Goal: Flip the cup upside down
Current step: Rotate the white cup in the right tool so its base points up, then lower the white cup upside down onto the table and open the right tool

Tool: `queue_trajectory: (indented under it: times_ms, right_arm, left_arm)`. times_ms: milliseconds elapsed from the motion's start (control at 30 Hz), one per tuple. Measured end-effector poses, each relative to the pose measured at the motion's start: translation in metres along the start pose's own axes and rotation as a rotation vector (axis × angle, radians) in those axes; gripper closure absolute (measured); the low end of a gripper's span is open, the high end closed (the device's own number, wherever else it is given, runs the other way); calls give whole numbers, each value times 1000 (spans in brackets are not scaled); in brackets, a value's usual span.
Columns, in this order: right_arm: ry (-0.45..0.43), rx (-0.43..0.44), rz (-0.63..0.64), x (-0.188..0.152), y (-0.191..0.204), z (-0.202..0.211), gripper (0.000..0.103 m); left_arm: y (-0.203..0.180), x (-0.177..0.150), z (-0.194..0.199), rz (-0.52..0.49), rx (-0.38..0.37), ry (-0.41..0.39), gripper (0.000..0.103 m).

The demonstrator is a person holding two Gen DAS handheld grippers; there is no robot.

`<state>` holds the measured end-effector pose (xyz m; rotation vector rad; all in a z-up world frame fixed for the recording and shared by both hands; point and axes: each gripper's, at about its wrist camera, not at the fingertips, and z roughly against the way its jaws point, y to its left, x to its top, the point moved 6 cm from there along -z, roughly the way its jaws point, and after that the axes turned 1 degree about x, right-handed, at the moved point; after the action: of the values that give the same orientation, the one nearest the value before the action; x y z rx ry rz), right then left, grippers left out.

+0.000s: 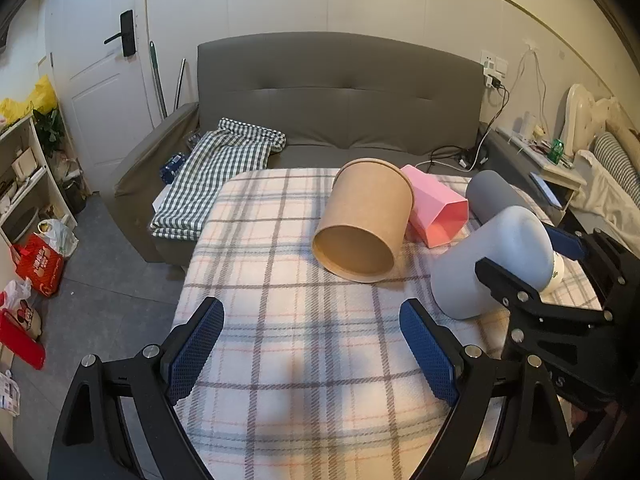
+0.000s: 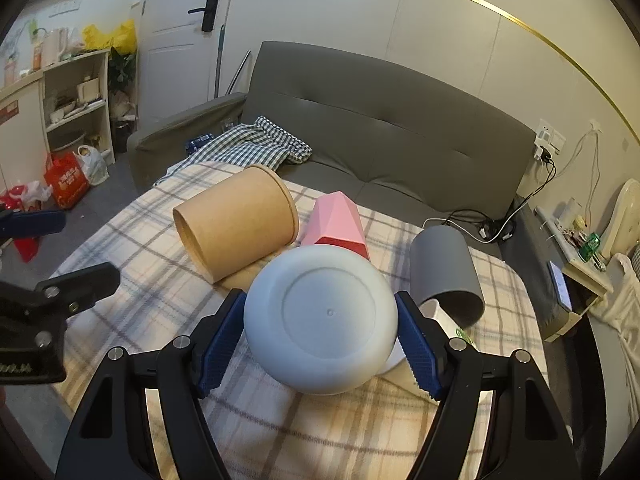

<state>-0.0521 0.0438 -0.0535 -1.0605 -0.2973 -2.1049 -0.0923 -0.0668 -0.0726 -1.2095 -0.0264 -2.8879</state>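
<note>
A pale grey-white cup [image 2: 324, 316] lies tilted with its round base toward the right wrist camera. My right gripper [image 2: 320, 340] is shut on it, one blue pad on each side, just above the plaid cloth. The same cup [image 1: 492, 260] shows at the right in the left wrist view, with the right gripper's black fingers [image 1: 516, 284] around it. My left gripper [image 1: 312, 344] is open and empty over the cloth, left of and nearer than that cup.
A brown paper tub [image 2: 240, 220] lies on its side on the plaid-covered table [image 2: 132, 264]. A pink faceted cup [image 2: 340, 220] and a dark grey cup [image 2: 444, 272] lie behind. A small white cup [image 2: 440, 320] lies under the held cup. A grey sofa [image 2: 380, 120] stands beyond.
</note>
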Motion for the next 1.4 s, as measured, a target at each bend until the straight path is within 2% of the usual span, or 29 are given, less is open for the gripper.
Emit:
queue_trajectory:
  times_ms: [333, 467, 600, 733, 800, 867, 1167, 1400]
  right_arm:
    - [-3, 5, 13, -13, 6, 14, 29]
    - [-3, 15, 25, -4, 9, 6, 30]
    - [32, 11, 58, 8, 12, -12, 30]
    - [60, 14, 35, 15, 9, -23, 30]
    - [48, 14, 22, 17, 6, -22, 26]
    - [28, 18, 7, 20, 4, -18, 20]
    - [-45, 71, -104, 32, -15, 16, 20]
    - [-54, 63, -184, 18, -51, 48, 20]
  left_arm:
    - [-3, 1, 1, -10, 9, -3, 11]
    - [0, 2, 3, 3, 14, -7, 11]
    - [2, 1, 4, 4, 17, -7, 11]
    - [3, 2, 6, 3, 18, -11, 11]
    - [5, 2, 8, 8, 16, -17, 11]
    - [7, 3, 10, 14, 14, -21, 11]
    - [6, 5, 13, 28, 3, -35, 11]
    - [-11, 14, 34, 32, -42, -118, 11]
